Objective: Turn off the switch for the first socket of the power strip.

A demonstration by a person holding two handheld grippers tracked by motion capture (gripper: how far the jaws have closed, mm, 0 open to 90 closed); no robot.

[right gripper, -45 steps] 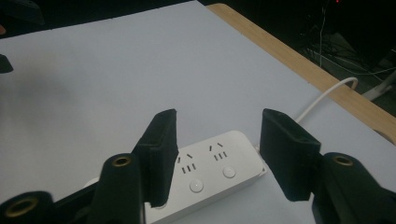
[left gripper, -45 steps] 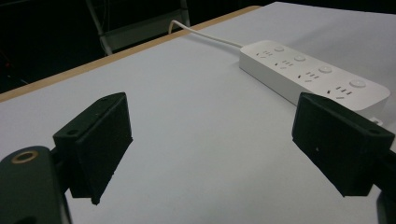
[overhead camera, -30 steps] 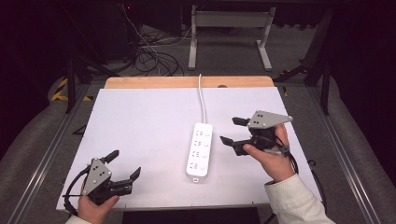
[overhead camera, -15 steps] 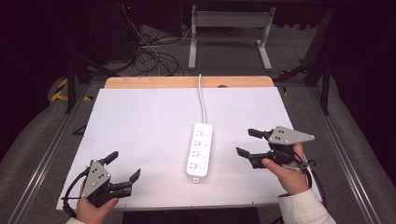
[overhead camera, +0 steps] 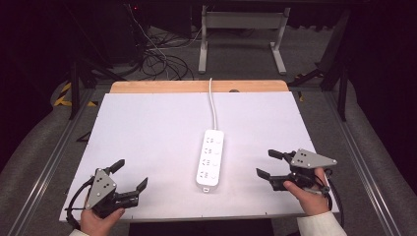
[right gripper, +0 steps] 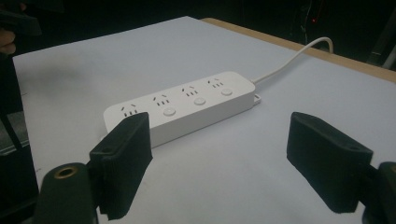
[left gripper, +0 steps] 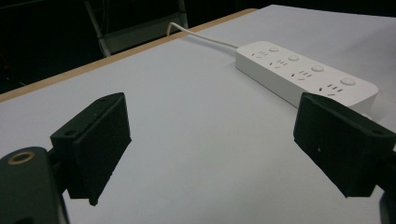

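Both hands low, left gripper (overhead camera: 132,176) and right gripper (overhead camera: 269,164) flanking power strip (overhead camera: 210,158).

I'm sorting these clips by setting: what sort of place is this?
Probably a lab or recording workspace: a white-topped table bearing just a power strip, loose cables on the grey floor behind, and dark surroundings.

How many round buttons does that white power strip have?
4, in one row along the power strip: one beside each socket group, running from the free end toward the cord end. None looks hidden.
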